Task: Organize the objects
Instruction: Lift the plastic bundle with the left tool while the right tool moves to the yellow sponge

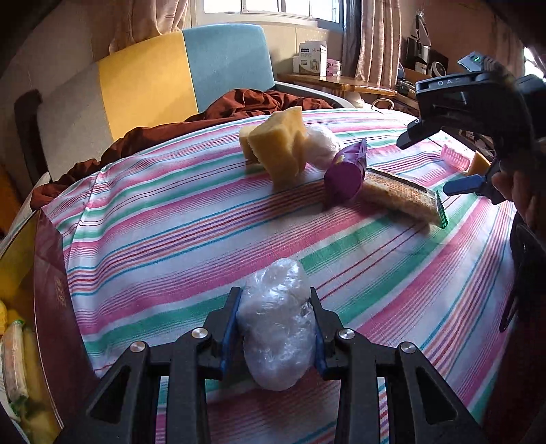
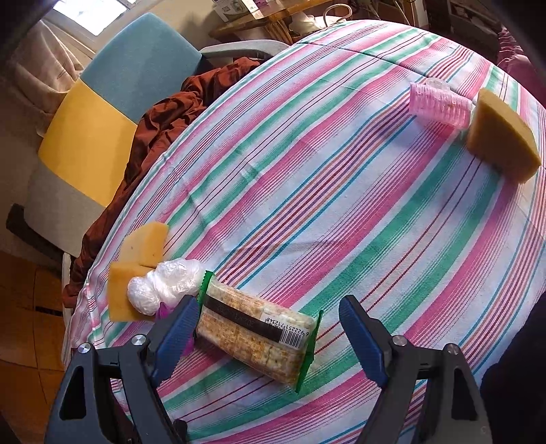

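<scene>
Left tongs [image 1: 276, 328] grip a plastic-wrapped lump [image 1: 276, 324], contents unclear; right tongs [image 2: 269, 328] wide.

Sunlit window [image 1: 273, 8]; colour-block chair [image 1: 153, 78]

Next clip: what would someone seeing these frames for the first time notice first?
The left gripper, low in its own view, is clamped on a plastic-wrapped white lump above the pink, green and white striped tablecloth. The right gripper hangs open over a clear cracker packet with green ends. Yellow sponge blocks sit near the far edge.
</scene>
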`<action>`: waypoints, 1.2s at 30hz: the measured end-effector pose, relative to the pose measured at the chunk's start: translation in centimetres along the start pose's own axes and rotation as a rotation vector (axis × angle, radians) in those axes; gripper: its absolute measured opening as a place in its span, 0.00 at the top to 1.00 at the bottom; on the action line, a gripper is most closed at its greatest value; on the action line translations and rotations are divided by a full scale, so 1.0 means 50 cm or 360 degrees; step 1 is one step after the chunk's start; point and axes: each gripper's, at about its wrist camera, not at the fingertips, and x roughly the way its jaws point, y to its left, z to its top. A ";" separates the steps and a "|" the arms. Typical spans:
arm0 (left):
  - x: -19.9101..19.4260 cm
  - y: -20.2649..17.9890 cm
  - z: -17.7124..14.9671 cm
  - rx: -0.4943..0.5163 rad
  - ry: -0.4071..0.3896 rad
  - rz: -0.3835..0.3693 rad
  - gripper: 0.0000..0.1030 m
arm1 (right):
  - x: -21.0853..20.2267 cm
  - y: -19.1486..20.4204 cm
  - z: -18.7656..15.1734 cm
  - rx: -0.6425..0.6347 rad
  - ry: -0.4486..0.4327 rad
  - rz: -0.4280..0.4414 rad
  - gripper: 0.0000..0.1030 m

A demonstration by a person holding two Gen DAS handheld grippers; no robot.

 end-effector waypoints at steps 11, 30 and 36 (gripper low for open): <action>-0.003 0.011 -0.013 -0.0013 -0.0050 -0.0032 0.65 | -0.005 0.025 -0.007 -0.0101 -0.0018 0.0006 0.17; -0.002 0.024 -0.017 -0.0056 -0.0071 -0.0086 0.64 | -0.053 0.189 -0.070 -0.0783 -0.0283 -0.0060 0.17; 0.000 0.030 -0.016 -0.0078 -0.0069 -0.0114 0.64 | 0.004 0.321 -0.113 -0.1429 -0.0230 -0.0181 0.11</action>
